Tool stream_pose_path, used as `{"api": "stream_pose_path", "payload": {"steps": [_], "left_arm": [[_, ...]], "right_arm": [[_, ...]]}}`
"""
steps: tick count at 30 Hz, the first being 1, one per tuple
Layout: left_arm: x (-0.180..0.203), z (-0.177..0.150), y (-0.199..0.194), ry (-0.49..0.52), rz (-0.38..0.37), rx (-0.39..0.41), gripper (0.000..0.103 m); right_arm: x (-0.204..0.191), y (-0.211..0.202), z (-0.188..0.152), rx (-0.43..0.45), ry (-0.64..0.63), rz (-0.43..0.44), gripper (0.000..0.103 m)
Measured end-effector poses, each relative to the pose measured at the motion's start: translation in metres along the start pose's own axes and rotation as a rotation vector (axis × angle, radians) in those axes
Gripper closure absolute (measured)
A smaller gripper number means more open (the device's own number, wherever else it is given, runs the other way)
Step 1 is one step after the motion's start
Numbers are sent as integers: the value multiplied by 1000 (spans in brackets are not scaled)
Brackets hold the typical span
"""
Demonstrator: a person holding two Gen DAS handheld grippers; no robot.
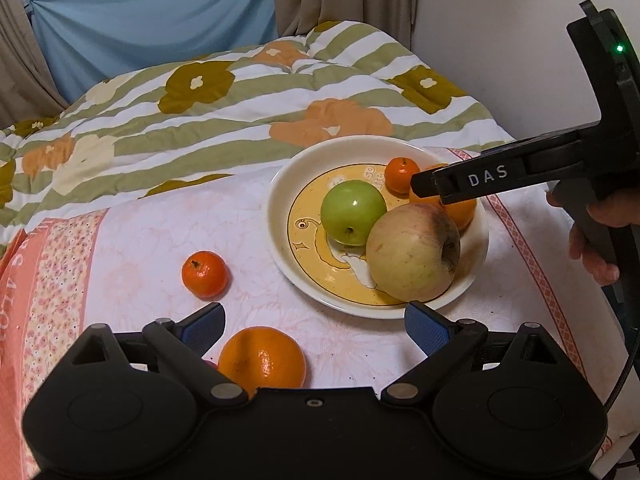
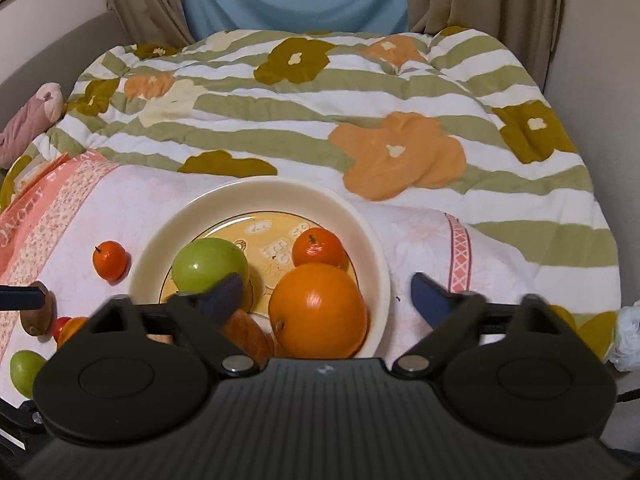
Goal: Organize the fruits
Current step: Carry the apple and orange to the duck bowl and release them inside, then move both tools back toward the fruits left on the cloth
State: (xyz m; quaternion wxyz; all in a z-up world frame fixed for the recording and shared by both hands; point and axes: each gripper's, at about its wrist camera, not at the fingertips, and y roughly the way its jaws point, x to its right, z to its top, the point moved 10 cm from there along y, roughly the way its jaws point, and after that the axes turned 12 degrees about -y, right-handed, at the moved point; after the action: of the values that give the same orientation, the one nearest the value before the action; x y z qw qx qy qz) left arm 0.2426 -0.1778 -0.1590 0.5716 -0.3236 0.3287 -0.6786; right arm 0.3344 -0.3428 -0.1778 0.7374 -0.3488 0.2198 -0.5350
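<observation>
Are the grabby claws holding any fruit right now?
No. Both are open and empty. The right gripper hangs over the big orange on the plate; the left gripper holds nothing.

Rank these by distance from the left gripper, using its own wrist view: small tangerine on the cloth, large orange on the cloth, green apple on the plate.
1. Large orange, between the open left gripper fingers.
2. Small tangerine, ahead, left.
3. Green apple, farther, right.

A floral quilt (image 2: 320, 120) covers the bed below beige curtains (image 2: 136, 0).
</observation>
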Motion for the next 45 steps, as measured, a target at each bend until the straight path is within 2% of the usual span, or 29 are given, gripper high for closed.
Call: {"api": "stream_pose_path", "payload": {"steps": [12,21,28,35,45], "left_arm": [[-1,3,-25,-5,-2,48,5],[-19,-2,-59,-27,28,96,5],[-45,-8,-97,-65,59,153,5],[-77,-20,-133,-95,44,206,5],[-125,-41,-152,-83,-3,190,4]], "right_arm": [[-4,-36,8,29,-34,-61,0],[-27,-80,15,79,-66,-76,0],[-49,-120,19,123,-66,-111,0],[-83,-159,21,151,-22,-111,0],[-140,-190,12,155,45,-121,0]]}}
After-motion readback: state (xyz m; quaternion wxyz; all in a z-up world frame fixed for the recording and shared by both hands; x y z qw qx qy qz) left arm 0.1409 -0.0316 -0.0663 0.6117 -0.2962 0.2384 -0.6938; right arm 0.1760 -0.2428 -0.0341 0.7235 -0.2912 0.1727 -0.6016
